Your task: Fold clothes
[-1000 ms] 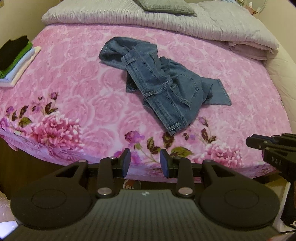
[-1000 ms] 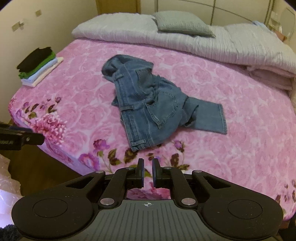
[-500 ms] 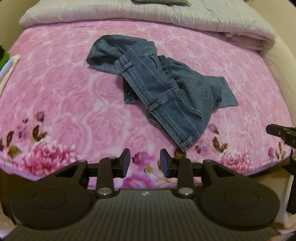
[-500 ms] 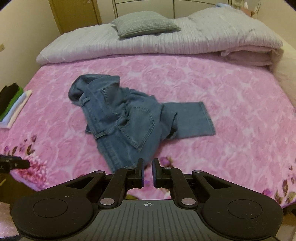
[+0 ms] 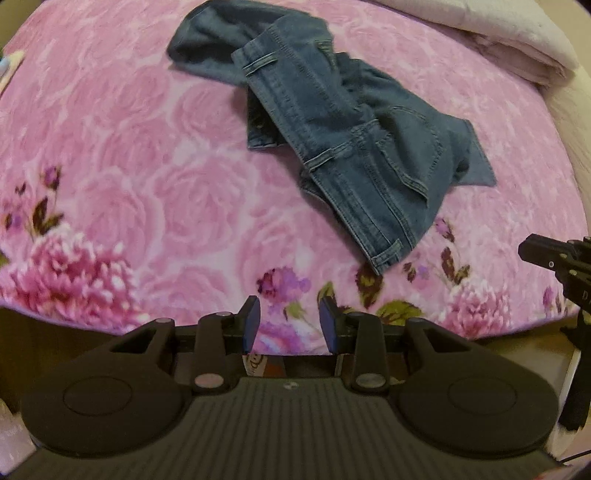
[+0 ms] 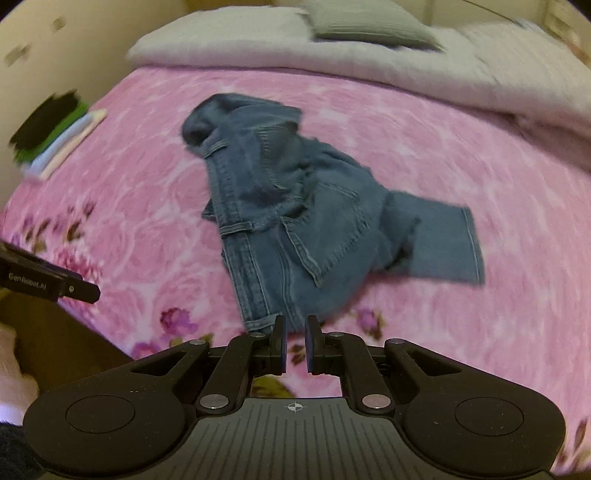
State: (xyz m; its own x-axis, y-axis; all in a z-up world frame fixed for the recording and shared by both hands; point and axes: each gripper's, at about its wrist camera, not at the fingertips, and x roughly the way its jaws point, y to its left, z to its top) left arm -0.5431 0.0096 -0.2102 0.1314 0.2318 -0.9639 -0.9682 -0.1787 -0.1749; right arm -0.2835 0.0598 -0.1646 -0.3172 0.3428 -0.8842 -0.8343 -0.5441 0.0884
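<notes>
A crumpled pair of blue jeans [image 5: 351,147] [image 6: 295,229] lies in a heap on the pink flowered bedspread [image 5: 129,166] [image 6: 480,147], one leg sticking out to the right. My left gripper [image 5: 290,321] hovers over the bed's near edge, short of the jeans' waistband, open and empty. My right gripper [image 6: 295,341] hangs just before the nearest jeans corner, its pads almost together with only a thin slit and nothing in it. Each gripper shows at the edge of the other's view: right gripper [image 5: 546,254], left gripper [image 6: 74,288].
A stack of folded clothes [image 6: 51,129] sits at the bed's far left edge. A grey quilt [image 6: 258,44] and a grey pillow [image 6: 369,29] lie along the headboard end, and a folded pale blanket [image 5: 517,48] at the back right. Dark floor shows below the bed's near edge.
Both grippers have come down and closer to the bed, so the jeans look larger. The left view now tilts steeply down. Neither gripper's jaws changed visibly.
</notes>
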